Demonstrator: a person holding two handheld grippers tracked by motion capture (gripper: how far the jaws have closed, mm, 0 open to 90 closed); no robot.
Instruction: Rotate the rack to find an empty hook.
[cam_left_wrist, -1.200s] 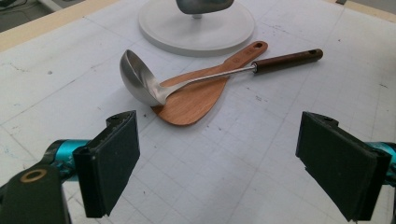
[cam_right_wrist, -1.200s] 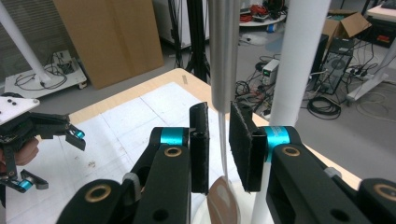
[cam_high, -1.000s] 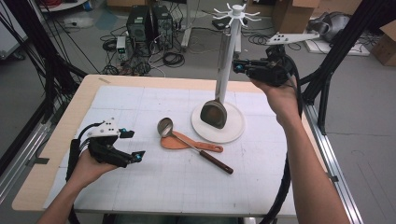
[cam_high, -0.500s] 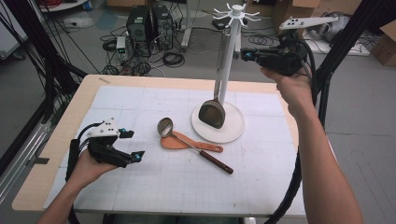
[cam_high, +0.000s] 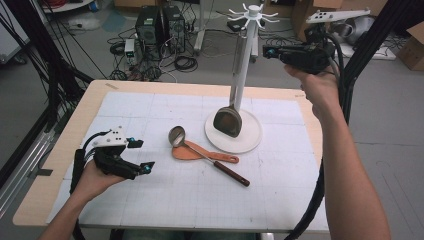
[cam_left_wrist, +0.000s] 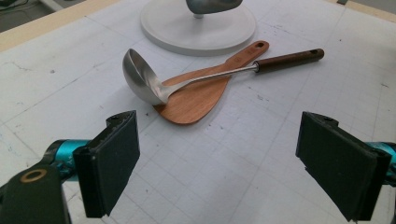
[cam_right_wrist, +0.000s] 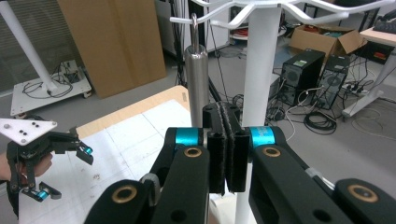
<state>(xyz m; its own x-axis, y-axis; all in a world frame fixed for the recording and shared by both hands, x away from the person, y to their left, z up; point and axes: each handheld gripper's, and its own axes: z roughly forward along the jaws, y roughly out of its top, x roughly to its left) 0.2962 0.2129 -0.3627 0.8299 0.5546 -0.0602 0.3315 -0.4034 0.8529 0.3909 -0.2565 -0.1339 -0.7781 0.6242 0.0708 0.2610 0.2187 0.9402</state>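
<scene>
Computer towers (cam_high: 160, 27) on floor behind table; cardboard boxes (cam_right_wrist: 322, 39) beyond.

The high view looks forward and down over the whole table (cam_high: 60, 200). The left gripper view sits low, close to the ladle (cam_left_wrist: 154, 81) ahead. The right gripper view looks level, close behind the rack (cam_right_wrist: 261, 60); both gripper views share its pole.

Pale wooden table (cam_high: 60, 165) covered by a white gridded mat (cam_high: 165, 200). On the mat: round white stand base (cam_high: 250, 137), wooden spatula (cam_high: 192, 154), steel ladle (cam_high: 207, 156) lying across the spatula
</scene>
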